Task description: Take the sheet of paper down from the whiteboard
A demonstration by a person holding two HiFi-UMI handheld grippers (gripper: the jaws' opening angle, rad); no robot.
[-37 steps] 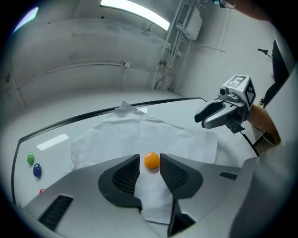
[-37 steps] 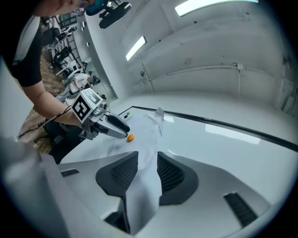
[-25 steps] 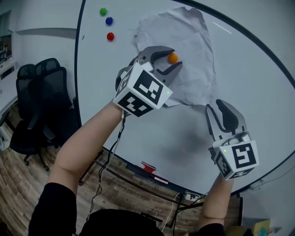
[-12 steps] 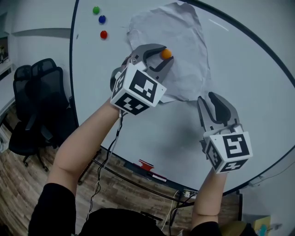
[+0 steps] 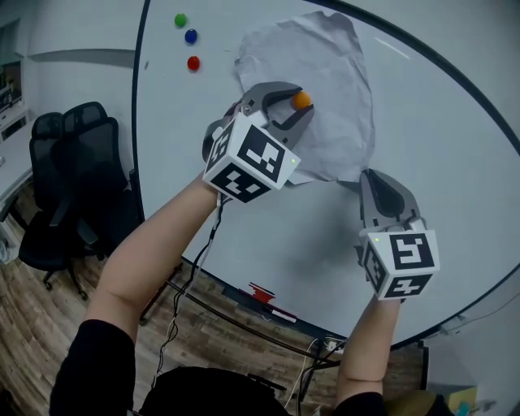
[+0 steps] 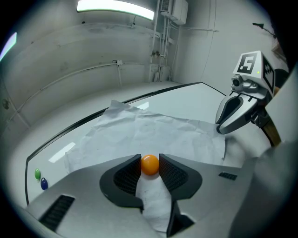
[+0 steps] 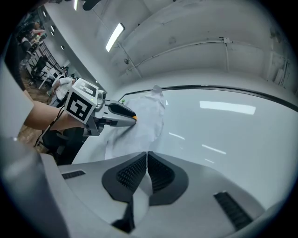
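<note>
Your left forearm (image 5: 150, 248) reaches up and to the right from the lower left of the head view. Your right forearm (image 5: 366, 345) rises nearly straight up beside it. Both grippers point at the whiteboard (image 5: 443, 154), marker cubes toward you.

The left gripper (image 5: 294, 103) sits higher. In its own view its pads press on either side of a round orange magnet (image 6: 150, 164), so it grips that magnet against the paper. The right gripper (image 5: 364, 177) is lower and to the right. Its jaws are closed together at the lower right corner of the sheet of paper (image 5: 313, 69), and they look to be pinching that corner.

The sheet is crumpled and lies flat on the upper middle of the board. Its long axis runs up and down, the top edge high and the bottom edge level with your grippers. The orange magnet sits on its lower half.

Further left on the board are a green magnet (image 5: 180, 20), a blue magnet (image 5: 191, 36) and a red magnet (image 5: 193, 62), well apart from the sheet.
</note>
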